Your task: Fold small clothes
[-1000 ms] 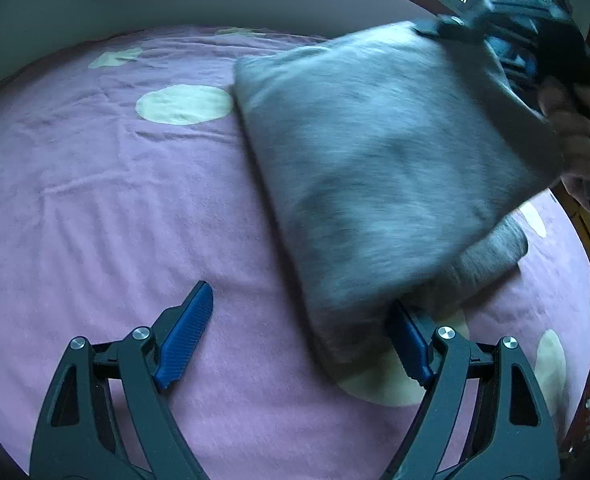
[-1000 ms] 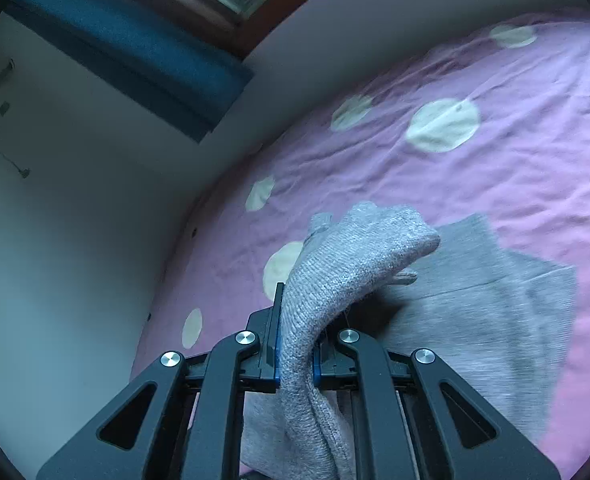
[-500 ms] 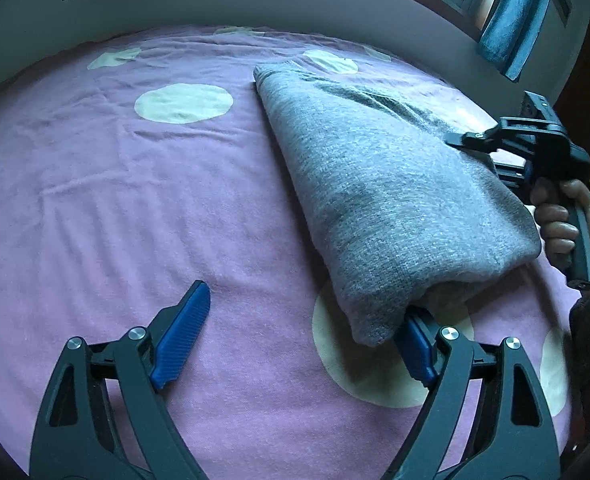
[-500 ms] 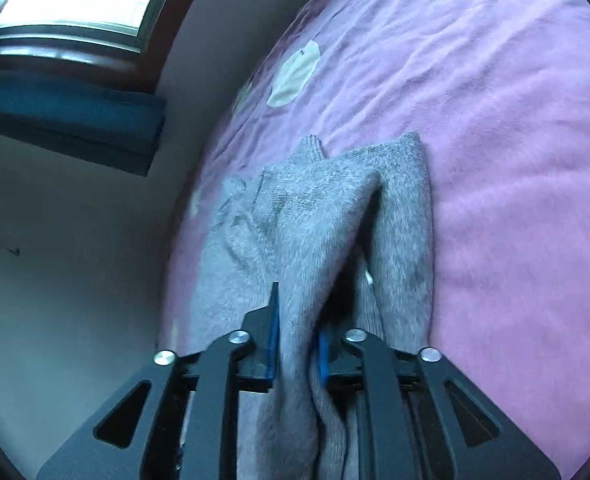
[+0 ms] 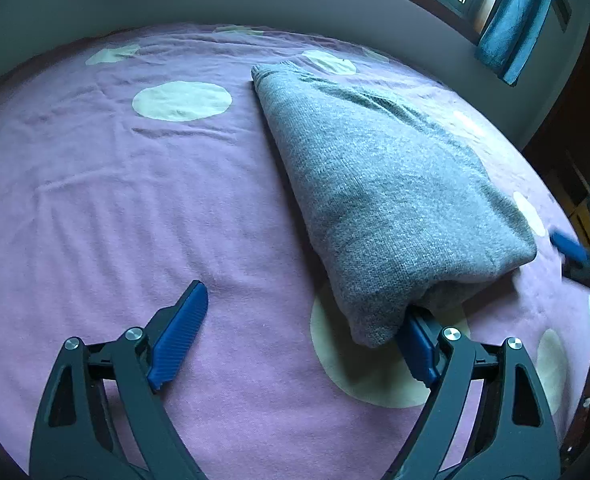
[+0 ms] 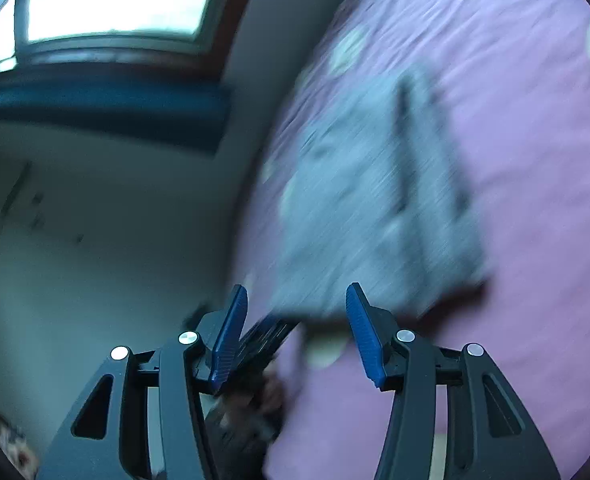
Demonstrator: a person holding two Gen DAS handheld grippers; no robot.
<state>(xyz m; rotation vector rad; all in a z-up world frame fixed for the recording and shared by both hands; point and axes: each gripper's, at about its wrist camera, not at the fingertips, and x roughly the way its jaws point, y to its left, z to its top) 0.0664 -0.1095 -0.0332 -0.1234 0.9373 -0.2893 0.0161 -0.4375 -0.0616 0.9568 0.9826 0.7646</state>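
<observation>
A folded grey knit garment lies on the bed's pink spotted sheet. The left claw stands wide open just in front of the garment, its right pad tucked under the near corner, gripping nothing. The right claw, blurred, is opening beside the garment's edge, nothing between its pads.

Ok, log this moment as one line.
garment: folded grey knit sweater on pink spotted bedspread | left gripper: open, one finger under sweater corner | right gripper: opening, nothing between jaws
</observation>
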